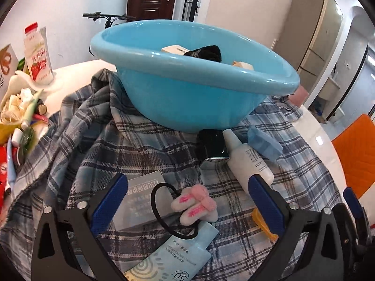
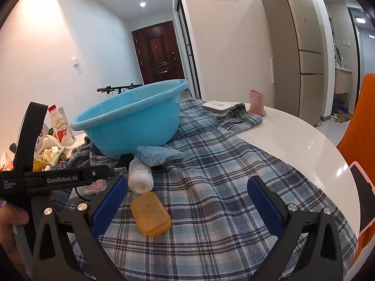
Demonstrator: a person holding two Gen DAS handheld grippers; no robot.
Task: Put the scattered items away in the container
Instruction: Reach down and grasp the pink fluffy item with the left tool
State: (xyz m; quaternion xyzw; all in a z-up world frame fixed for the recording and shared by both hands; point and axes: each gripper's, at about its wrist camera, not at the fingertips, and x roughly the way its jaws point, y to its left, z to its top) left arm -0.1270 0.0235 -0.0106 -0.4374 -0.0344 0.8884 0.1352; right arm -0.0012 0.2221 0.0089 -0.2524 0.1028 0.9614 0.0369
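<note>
Nearest the left wrist camera lies a pale blue sunscreen tube [image 1: 178, 257], flat on the plaid cloth [image 1: 131, 145], with a black hair tie [image 1: 164, 210] bearing a pink-and-white plush charm [image 1: 194, 205] draped over its top end. Left tongs [image 1: 187, 202] stand wide, their blue pads on either side of the hair tie and touching nothing. A grey box [image 1: 138, 201] lies partly under the tie, just inside the left pad.

Beyond these, toward the blue basin [image 1: 187, 89], a white bottle [image 1: 248, 159] lies on its side with a black-and-silver object [image 1: 212, 149] touching it on its left and a blue wrapped packet [image 1: 264, 142] just to its right. All three sit close against the foot of the basin. The basin stands on the cloth and holds a white box [image 1: 174, 48], something black [image 1: 208, 52] and a small beige item [image 1: 243, 65].

In the right wrist view, the right tongs [image 2: 187, 207] are also spread wide and hold nothing; an amber soap case [image 2: 150, 214] lies on the cloth between the pads, nearer the left one and apart from both. It sits just in front of the white bottle's base [image 2: 140, 175].

Left of the basin, a heap of packets and a milk bottle [image 1: 38, 56] crowd the white worktop [image 2: 293, 140]. Right of the basin stand a pink holder [image 2: 256, 101] and a flat white box [image 2: 218, 105].
</note>
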